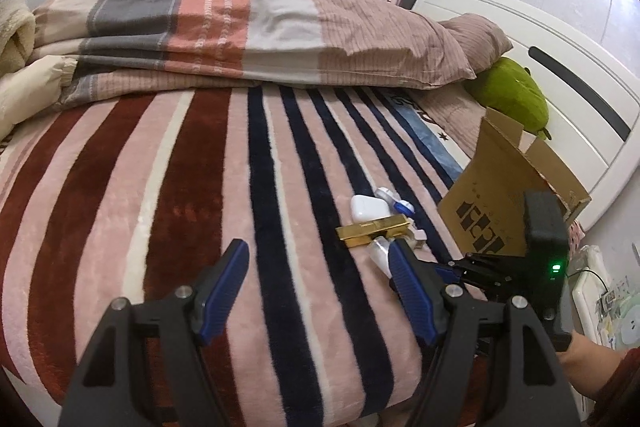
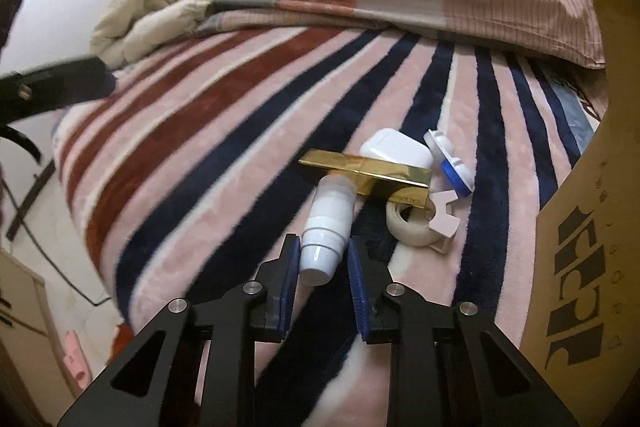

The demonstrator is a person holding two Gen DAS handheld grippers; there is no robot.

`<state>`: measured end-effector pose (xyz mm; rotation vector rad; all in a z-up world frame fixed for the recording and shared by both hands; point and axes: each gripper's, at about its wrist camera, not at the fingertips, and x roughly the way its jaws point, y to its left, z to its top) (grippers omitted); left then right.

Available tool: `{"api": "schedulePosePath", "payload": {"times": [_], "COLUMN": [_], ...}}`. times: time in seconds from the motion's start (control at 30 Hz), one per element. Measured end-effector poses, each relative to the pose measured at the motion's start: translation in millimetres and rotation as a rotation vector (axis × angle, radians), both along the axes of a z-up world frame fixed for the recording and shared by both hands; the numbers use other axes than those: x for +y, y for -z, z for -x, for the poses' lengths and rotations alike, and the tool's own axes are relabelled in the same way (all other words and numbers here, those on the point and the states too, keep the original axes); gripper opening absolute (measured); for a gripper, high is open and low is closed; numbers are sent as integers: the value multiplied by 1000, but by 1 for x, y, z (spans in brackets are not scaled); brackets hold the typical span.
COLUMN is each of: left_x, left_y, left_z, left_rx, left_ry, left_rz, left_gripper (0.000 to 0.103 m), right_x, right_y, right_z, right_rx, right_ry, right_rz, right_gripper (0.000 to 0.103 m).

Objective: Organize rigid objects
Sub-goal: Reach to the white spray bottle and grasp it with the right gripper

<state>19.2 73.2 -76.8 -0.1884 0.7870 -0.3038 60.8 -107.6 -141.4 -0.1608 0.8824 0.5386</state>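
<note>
A small pile lies on the striped blanket: a white bottle [image 2: 326,227], a gold box [image 2: 368,171], a white earbud case [image 2: 396,149], a blue-and-white lid piece [image 2: 450,163] and a tape roll with a pink dispenser [image 2: 420,221]. My right gripper [image 2: 323,259] has its jaws partly open on either side of the bottle's near end, with small gaps to the pads. In the left wrist view the pile [image 1: 374,223] sits right of my left gripper [image 1: 316,259], which is wide open and empty above the blanket. The right gripper's body [image 1: 544,247] shows there.
An open cardboard box [image 2: 580,227] stands right of the pile, also in the left wrist view [image 1: 500,195]. A folded duvet [image 1: 240,19] and pillow cross the back of the bed. A green plush [image 1: 512,95] lies by the white headboard [image 1: 560,59].
</note>
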Motion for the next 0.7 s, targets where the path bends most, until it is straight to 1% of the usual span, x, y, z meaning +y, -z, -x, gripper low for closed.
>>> {"api": "schedulePosePath", "payload": {"times": [0.23,0.3,0.33,0.37,0.4,0.47,0.6,0.7], "left_x": [-15,-18,-19,-20,-20,-20,-18,-15], "left_y": [-7,-8,-8,-8,-8,-9,-10,-11], "left_z": [-1,-2,-2,-2,-2,-1,0,1], "left_rx": [-6,-1,0,1,2,1,3,3], "left_ry": [29,29,27,25,22,16,5,1], "left_rz": [3,4,1,-1,-2,0,-5,-9], "left_gripper": [69,69,69,69,69,69,69,69], "right_x": [4,7,11,13,12,10,7,13], "right_y": [-27,-32,-31,-27,-25,-12,-6,-1], "right_z": [13,17,18,17,15,7,-2,-9], "right_rx": [-43,-67,-76,-66,-52,5,-13,-24], "right_ry": [-59,-81,-90,-92,-89,-82,-77,-70], "right_rz": [-53,-34,3,29,33,19,-35,-48], "right_gripper": [18,18,18,18,18,19,19,19]}}
